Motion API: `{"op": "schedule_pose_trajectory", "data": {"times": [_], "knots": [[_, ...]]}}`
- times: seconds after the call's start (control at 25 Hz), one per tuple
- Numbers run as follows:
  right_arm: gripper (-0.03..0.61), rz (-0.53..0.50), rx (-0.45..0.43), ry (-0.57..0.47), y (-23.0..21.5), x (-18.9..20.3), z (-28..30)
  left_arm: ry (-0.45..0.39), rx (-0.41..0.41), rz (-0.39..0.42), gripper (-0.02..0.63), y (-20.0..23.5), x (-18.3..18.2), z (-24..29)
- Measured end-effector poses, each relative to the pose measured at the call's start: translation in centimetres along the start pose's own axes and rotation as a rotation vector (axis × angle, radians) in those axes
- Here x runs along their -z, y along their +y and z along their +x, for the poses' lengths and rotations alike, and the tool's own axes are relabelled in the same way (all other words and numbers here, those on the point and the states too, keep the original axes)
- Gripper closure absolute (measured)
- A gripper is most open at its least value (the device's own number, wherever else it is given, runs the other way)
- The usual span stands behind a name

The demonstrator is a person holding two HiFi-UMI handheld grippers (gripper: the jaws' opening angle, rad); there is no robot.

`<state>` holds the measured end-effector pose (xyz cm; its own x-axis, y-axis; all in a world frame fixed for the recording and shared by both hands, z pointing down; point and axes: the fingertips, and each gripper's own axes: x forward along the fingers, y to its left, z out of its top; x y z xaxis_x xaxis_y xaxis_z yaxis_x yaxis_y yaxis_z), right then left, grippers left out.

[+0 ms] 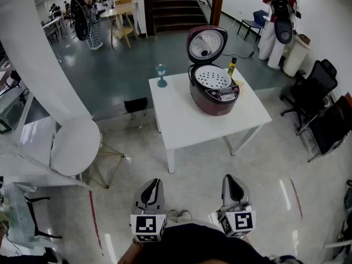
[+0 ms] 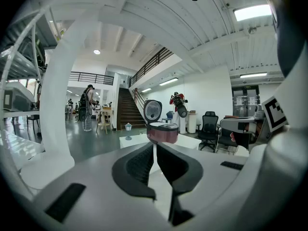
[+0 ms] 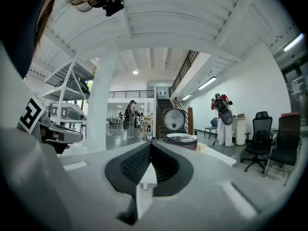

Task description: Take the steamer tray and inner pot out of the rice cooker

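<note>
The cooker (image 1: 213, 89) is seen on the white desk (image 1: 187, 120) with its lid (image 1: 206, 44) raised. The perforated steamer tray (image 1: 213, 77) is seated in its mouth, and the inner pot is hidden beneath. The left tool (image 1: 154, 183) and right tool (image 1: 229, 180) are held well short of the desk, each pressed together on nothing.

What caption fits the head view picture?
Left gripper and right gripper, both shut and empty, face the open rice cooker on a white table, steamer tray inside.
</note>
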<state>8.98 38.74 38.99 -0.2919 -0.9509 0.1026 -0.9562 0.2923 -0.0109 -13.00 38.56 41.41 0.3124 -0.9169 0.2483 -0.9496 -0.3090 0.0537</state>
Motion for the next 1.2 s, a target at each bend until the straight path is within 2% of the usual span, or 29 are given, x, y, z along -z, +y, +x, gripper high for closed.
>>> {"op": "schedule_pose_trajectory", "data": {"times": [0.36,0.6,0.8,0.92,1.0,1.08,1.16,1.2], "knots": [[0.572,-0.004,-0.002,-0.002,-0.2,0.1,0.1,0.000,0.013,0.004,0.592,-0.4,-0.1,0.5],[0.572,0.022,0.055,-0.010,-1.3,-0.2,0.0,0.000,0.012,0.010,0.592,-0.6,-0.3,0.9],[0.572,0.008,0.003,-0.069,-0.9,-1.0,0.5,-0.020,0.055,-0.022,0.592,-0.9,-0.8,1.0],[0.518,0.010,-0.007,-0.092,-0.9,-1.4,0.9,-0.034,0.069,-0.004,0.591,-1.1,-1.1,1.2],[0.439,0.017,-0.023,-0.089,-0.9,-1.3,1.3,-0.037,0.085,0.004,0.591,-1.3,-1.1,1.5],[0.328,0.005,-0.039,-0.080,-0.8,-1.1,1.7,-0.036,0.113,0.011,0.591,-1.6,-1.2,1.9],[0.265,-0.009,-0.041,-0.077,-0.9,-1.0,2.1,-0.031,0.131,0.028,0.586,-1.7,-1.1,2.4],[0.247,-0.008,-0.038,-0.078,-1.1,-1.1,2.2,-0.027,0.132,0.032,0.550,-1.7,-1.1,2.6]]}}
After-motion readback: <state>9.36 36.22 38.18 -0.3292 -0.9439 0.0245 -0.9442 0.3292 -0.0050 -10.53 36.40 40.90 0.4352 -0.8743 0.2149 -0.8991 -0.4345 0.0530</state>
